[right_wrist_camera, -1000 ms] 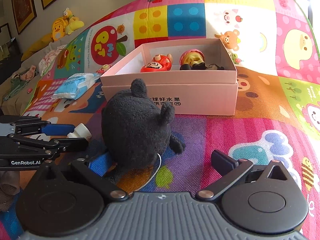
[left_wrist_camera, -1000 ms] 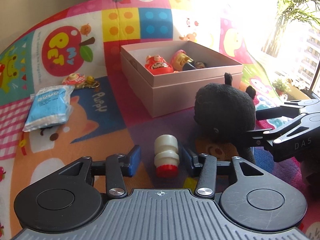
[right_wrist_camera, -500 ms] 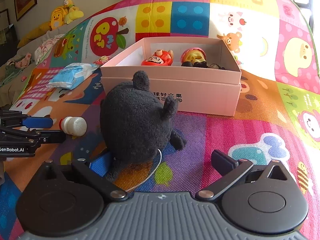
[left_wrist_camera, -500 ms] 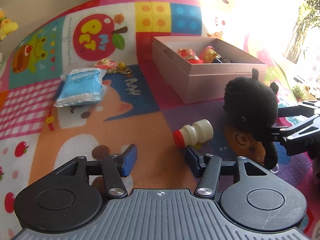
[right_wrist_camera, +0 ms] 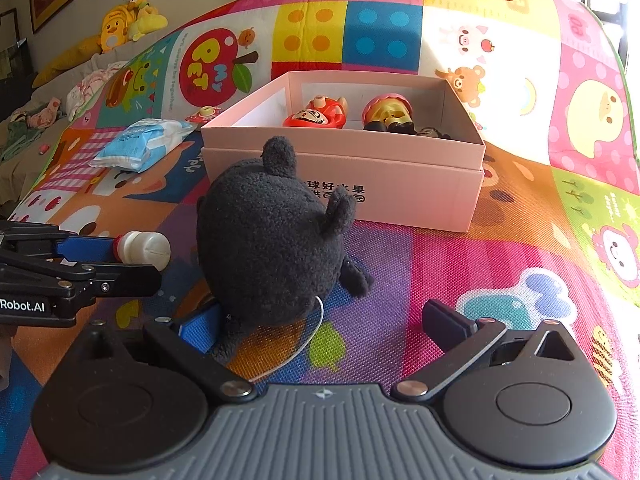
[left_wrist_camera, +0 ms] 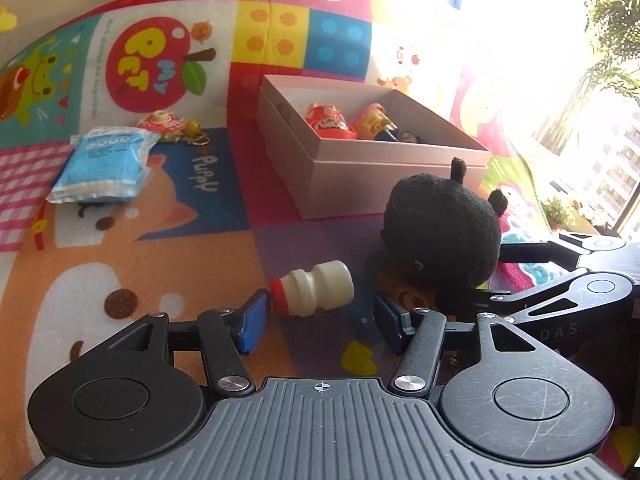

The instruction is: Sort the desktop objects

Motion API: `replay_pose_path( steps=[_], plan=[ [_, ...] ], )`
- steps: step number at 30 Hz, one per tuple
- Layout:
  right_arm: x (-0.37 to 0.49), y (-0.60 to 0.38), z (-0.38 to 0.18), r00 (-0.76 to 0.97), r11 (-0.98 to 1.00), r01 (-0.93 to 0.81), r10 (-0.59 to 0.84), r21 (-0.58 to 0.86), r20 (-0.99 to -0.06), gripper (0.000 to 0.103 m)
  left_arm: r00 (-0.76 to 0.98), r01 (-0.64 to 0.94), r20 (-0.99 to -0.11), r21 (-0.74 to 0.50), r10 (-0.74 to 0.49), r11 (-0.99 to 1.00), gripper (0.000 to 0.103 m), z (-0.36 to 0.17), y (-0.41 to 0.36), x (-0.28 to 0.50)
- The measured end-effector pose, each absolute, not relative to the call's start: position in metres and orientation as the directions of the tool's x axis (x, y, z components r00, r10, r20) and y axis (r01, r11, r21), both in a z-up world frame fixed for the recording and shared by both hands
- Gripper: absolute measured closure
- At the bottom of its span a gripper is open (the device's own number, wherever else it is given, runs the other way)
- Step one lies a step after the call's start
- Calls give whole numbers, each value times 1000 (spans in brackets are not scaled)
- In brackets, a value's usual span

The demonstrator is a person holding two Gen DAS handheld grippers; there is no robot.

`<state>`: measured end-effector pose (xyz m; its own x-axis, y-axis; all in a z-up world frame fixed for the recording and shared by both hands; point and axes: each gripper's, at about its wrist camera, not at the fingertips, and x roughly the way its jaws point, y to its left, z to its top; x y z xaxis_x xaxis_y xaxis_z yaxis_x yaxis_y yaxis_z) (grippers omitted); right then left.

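Just in front of the pink box, the small bottle lies toppled, cap touching one pad of the left gripper, whose empty jaws are opening. The right gripper stands wide around the black plush. The left should square up across the bottle's waist before closing.

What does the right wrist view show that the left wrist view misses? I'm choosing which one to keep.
Only the right wrist view: yellow plush toys by the wall and printing on the pink box front. Only the left: a keychain charm and window plants. Both: black plush, small bottle, blue packet, two figurines in the box.
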<state>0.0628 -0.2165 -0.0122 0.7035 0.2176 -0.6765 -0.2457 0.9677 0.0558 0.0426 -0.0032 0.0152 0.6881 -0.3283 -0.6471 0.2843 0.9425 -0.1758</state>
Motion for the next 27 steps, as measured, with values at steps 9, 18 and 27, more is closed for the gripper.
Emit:
replay_pose_path(
  steps=[9, 18, 27],
  plan=[
    [17, -174, 5, 882, 912, -263, 95, -315, -462, 0, 751, 177, -616, -162, -239, 971, 20, 11, 17, 39],
    [45, -129, -11, 873, 813, -294, 15, -503, -487, 22, 762, 164, -582, -249, -283, 955, 7, 10, 30, 38],
    [85, -222, 46, 565, 910, -246, 415, 334, -713, 32, 766, 161, -576, -260, -287, 952, 7, 10, 32, 38]
  ],
)
